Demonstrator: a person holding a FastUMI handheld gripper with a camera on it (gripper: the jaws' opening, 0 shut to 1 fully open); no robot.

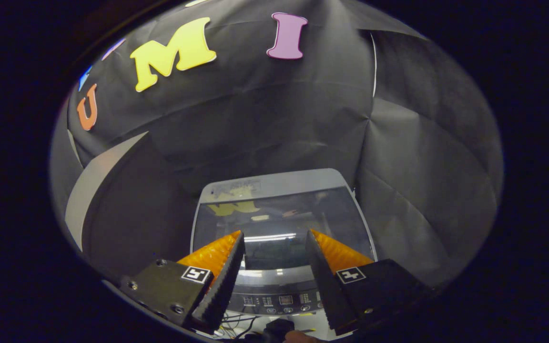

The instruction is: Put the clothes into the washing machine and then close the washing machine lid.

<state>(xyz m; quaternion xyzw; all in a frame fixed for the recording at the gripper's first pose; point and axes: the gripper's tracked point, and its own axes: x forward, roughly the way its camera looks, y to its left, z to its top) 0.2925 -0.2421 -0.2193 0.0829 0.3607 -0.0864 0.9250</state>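
A small grey top-loading washing machine (274, 183) stands below and just ahead of my fingers, against the black cloth wall. Its dark glass lid (279, 224) lies flat and closed, mirroring the booth above it. A control panel (279, 300) with buttons and a small display runs along the machine's near edge, between my fingers. My gripper (274, 236) hovers over the near part of the lid, open, with nothing between its fingers. I see no clothes outside the machine.
Black cloth walls close in behind and to the right of the machine. A tall grey panel (100, 183) stands to its left. Dark cables (241, 328) lie on the pale surface in front of the control panel, beside a dark object and a fingertip (298, 337).
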